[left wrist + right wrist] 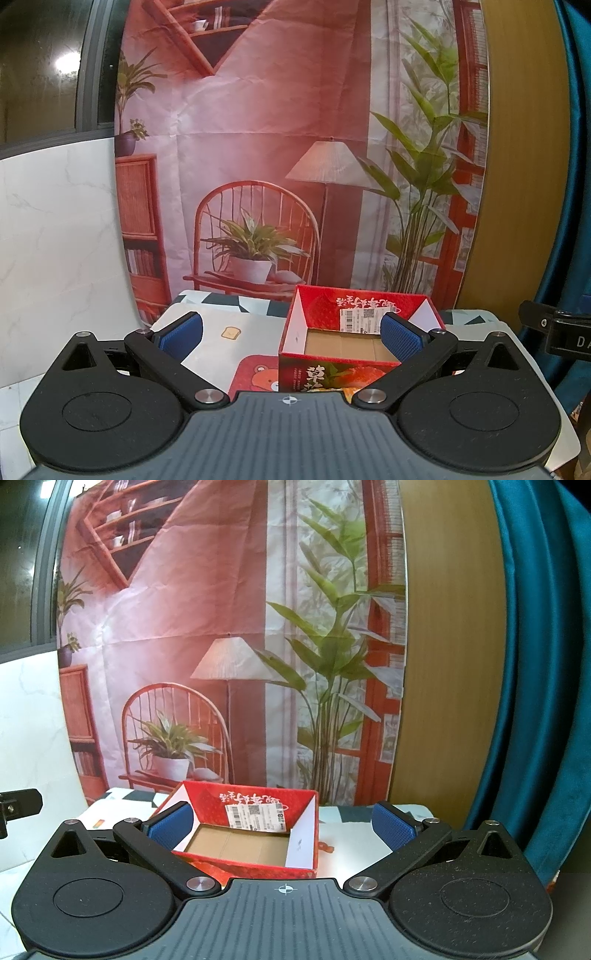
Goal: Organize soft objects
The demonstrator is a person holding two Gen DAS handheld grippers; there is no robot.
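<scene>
Red strawberry carton (343, 343) with a bare brown cardboard floor, nothing inside yet. Looks like the very start: no soft objects in either view, so can't tell where they are, probably below or behind the cameras.

Left gripper (291, 334) spread wide, holding nothing, carton ahead and crowding its right pad, with a toast-print mat (231, 334) between the pads and a bear mat (258, 373) under them.

Right gripper (282, 827) also wide and empty, carton (255, 834) ahead, hugging its left pad.

Next up, probably: tilt down or swing around, find something squishy, pinch gently, then drop it over that open top.
</scene>
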